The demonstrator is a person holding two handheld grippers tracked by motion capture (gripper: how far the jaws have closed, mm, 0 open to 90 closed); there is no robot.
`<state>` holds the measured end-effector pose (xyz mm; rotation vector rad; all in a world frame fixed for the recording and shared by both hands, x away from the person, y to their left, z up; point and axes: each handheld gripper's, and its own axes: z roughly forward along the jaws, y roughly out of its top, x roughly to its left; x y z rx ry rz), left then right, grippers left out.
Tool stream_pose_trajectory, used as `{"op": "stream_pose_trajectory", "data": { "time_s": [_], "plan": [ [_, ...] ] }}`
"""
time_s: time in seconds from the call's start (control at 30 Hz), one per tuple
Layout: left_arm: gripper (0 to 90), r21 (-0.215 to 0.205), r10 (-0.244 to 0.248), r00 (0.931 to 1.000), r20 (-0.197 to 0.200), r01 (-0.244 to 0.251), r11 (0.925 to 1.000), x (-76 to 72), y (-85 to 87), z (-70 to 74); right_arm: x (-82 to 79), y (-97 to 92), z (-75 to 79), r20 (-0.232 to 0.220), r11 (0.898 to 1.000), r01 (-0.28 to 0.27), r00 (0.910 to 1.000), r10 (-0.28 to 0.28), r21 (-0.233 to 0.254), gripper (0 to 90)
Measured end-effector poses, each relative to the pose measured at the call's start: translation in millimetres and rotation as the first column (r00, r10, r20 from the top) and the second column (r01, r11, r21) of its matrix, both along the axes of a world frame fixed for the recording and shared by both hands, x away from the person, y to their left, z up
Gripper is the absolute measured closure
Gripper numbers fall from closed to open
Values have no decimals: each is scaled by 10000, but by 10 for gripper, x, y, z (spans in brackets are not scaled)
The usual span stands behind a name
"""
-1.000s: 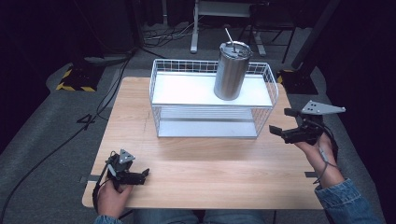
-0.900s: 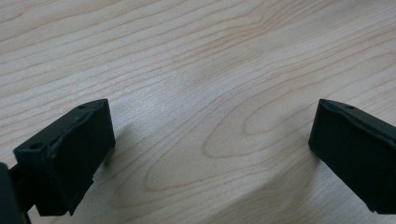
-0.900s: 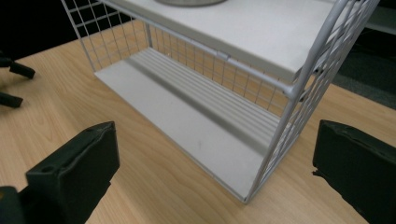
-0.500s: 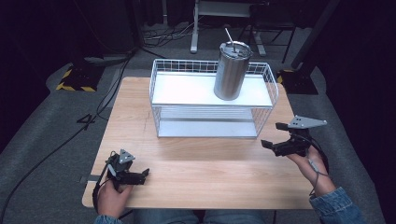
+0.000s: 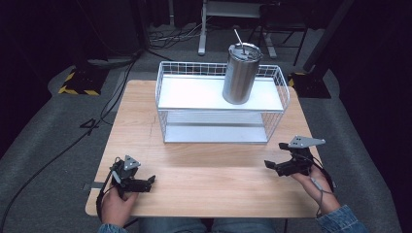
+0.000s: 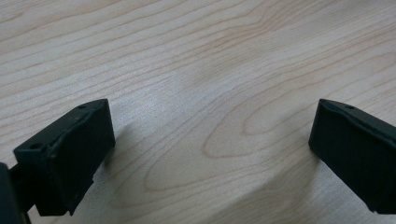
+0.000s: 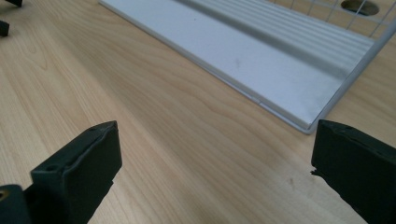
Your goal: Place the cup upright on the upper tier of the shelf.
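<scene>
One wooden table [image 5: 209, 174] carries everything here, and on its far half stands a white wire rack [image 5: 221, 104] with two levels, its lower white tray resting on the wood. On the rack's upper shelf, toward the right end, a steel cup [image 5: 240, 74] with a lid and a straw stands upright, well apart from both hands. The right gripper [image 5: 273, 166] sits low over the table near the right edge, just in front of the rack's near right corner, its jaws spread wide with nothing between them; in the right gripper view the corner of the rack's lower tray [image 7: 261, 60] lies just beyond the jaws. The left gripper [image 5: 148, 182] rests at the near left corner of the table, far from the rack, pointing to the right; its jaws are also wide apart and empty, with bare wood [image 6: 210, 93] between them in the left gripper view.
</scene>
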<state>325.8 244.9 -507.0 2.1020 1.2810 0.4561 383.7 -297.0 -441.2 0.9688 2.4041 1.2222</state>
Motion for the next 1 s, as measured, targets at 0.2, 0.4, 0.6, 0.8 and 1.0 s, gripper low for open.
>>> {"op": "stream_pose_trajectory", "data": {
  "time_s": [0.2,0.4,0.6,0.8,1.0],
  "plan": [
    [6,-2,-4,10000,1,4,10000,0,0,0,-70,39,-152,-246,10000,-34,9997,35,14,21],
    [6,4,-7,10000,2,7,10000,0,0,0,-162,101,-318,-463,9996,-199,9988,189,-220,28],
    [6,0,-4,10000,-2,4,10000,0,0,0,-236,166,-405,-458,9982,-305,9986,282,-511,28],
    [6,-3,-4,10000,2,4,10000,0,0,0,-254,209,-478,-588,9958,-278,9980,227,-877,28],
    [6,1,-3,10000,0,3,10000,0,0,0,-258,261,-568,-809,9961,-270,9965,202,-839,27]
  ]
}}
